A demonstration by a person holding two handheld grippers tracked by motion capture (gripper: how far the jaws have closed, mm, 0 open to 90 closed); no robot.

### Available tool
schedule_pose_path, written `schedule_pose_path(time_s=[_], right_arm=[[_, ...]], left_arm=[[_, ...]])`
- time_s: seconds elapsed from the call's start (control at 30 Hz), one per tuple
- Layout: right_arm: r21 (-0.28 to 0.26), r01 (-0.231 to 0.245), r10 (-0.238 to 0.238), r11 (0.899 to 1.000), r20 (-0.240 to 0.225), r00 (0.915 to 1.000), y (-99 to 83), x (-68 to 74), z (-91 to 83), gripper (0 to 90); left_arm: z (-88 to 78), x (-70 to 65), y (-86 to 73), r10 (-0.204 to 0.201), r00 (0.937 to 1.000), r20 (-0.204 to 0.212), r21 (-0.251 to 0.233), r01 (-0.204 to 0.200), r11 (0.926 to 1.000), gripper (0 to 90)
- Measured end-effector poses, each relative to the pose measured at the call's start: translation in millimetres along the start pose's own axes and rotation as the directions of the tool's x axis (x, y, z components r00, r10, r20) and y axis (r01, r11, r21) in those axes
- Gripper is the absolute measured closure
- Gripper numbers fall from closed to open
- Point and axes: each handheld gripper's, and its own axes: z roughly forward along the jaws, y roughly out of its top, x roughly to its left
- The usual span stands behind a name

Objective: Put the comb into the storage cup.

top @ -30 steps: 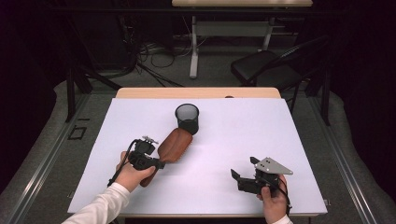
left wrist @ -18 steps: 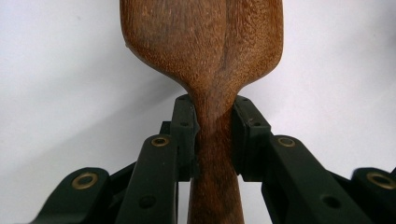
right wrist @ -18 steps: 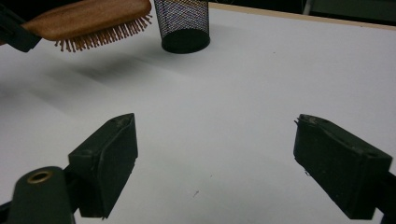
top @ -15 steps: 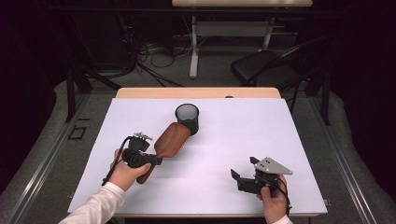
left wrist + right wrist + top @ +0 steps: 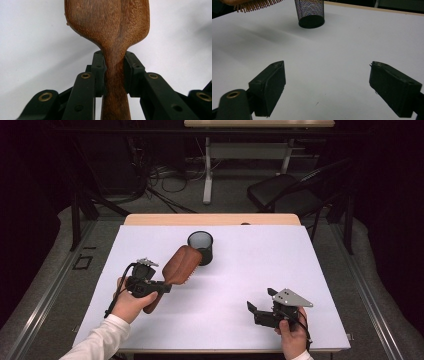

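A white table (image 5: 310, 270) fills the centre of a dim room, with a wooden strip along its far edge, grey floor around it, and a dark chair (image 5: 285, 195) and cables beyond. Compared with a second ago, the wooden hairbrush (image 5: 175, 270) has been drawn back toward the person and to the left, away from the black mesh cup (image 5: 201, 247). Its head now lies just beside the cup, lifted off the surface with bristles facing down. The left gripper (image 5: 113, 75) pinches the brush's narrow neck between both jaws. The right gripper (image 5: 260, 312) rests near the front edge with jaws spread wide and nothing between them. Much bare tabletop lies open between the two grippers and to the right.
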Motion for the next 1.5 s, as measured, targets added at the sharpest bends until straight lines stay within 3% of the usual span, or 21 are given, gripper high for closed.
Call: schedule_pose_path(time_s=[0.3,0.7,1.5], right_arm=[[0.000,0.000,0.000,1.000,0.000,1.0000,-0.1,-0.4,0.1,13.3],[0.006,0.000,0.000,1.000,0.001,1.0000,-0.2,-0.1,0.3,13.3],[0.010,-0.003,0.003,1.000,-0.002,1.0000,-0.5,0.0,0.8,13.4]], left_arm=[[-10.4,-0.4,4.9,-0.004,0.9999,0.013,-0.051,0.005,0.9987,72.8],[-16.8,-2.5,13.5,-0.016,0.9990,0.041,-0.135,0.021,0.9906,72.9],[-16.8,-21.0,32.5,0.040,0.9948,0.093,-0.208,-0.020,0.9780,73.0]])
